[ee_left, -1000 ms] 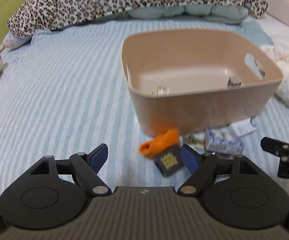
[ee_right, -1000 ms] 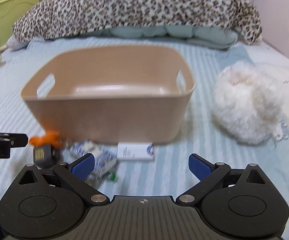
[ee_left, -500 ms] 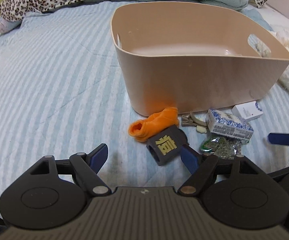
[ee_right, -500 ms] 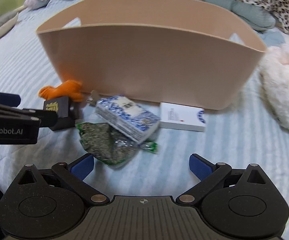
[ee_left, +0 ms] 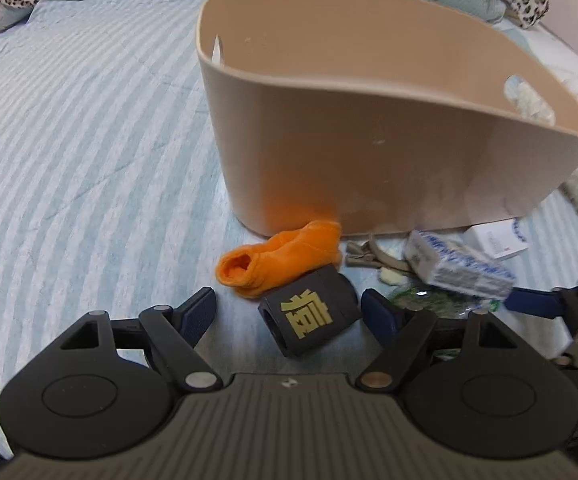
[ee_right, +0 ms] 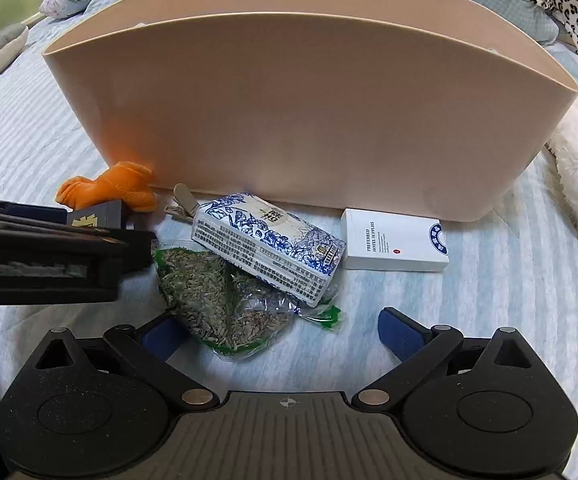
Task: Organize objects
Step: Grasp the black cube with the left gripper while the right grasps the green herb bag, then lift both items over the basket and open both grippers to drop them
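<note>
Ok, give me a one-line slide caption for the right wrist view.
Open right gripper approaches a seed bag beneath a blue-patterned pack, before the beige bin.

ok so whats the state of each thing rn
left gripper: open, around black box
right gripper: open, at seed bag
black box: tilted on bed
orange sock: lying by bin
seed bag: sealed, under tissue pack
tissue pack: propped on bag
bin: upright
</note>
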The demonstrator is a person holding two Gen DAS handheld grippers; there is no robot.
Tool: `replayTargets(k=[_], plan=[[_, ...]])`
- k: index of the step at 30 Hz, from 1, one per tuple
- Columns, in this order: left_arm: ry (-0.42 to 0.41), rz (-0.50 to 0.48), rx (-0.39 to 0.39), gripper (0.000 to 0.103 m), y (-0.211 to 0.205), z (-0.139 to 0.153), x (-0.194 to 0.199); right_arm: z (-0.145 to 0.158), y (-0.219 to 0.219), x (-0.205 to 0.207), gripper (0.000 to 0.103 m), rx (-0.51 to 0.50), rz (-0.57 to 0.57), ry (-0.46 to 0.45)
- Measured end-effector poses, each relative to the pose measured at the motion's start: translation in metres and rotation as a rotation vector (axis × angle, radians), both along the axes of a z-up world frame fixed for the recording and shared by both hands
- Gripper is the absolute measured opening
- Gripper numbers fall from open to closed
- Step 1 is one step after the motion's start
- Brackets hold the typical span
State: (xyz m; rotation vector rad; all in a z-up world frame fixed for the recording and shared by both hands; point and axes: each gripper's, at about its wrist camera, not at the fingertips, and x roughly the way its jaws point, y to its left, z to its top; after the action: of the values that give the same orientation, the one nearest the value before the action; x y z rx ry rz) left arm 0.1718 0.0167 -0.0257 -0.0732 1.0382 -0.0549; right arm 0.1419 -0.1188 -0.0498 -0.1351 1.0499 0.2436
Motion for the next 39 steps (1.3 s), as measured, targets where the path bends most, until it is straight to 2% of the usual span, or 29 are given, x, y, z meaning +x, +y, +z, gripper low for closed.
replayTargets(k=[5,7,11,22,27,28,32,39], plan=[[-0.012,0.017,-0.026,0.079,0.005,-0.004,-0.001,0.005,-0.006,-0.008,0.077,0.014,-0.021,-0.030],[-0.014,0.018,-0.032,0.075,0.006,-0.004,-0.003,0.006,-0.010,-0.011,0.074,0.034,-0.030,-0.027],[-0.010,0.015,-0.029,0.056,0.010,-0.002,-0.008,0.007,-0.013,-0.019,0.067,0.047,-0.032,-0.029],[-0.010,-0.025,-0.037,0.054,0.009,0.000,-0.024,0.011,-0.024,-0.046,0.059,0.063,-0.026,-0.055],[-0.024,-0.048,-0.017,0.054,0.009,0.007,-0.034,0.018,-0.025,-0.064,0.057,0.049,-0.013,-0.078],[-0.029,-0.051,-0.017,0.054,0.007,0.010,-0.036,0.018,-0.037,-0.068,0.057,0.052,-0.012,-0.083],[-0.069,-0.062,-0.014,0.054,0.009,0.027,-0.045,0.026,-0.034,-0.049,0.057,0.065,-0.015,-0.114],[-0.185,-0.075,0.047,0.054,0.006,0.058,-0.058,0.059,-0.043,-0.052,0.057,0.110,-0.046,-0.195]])
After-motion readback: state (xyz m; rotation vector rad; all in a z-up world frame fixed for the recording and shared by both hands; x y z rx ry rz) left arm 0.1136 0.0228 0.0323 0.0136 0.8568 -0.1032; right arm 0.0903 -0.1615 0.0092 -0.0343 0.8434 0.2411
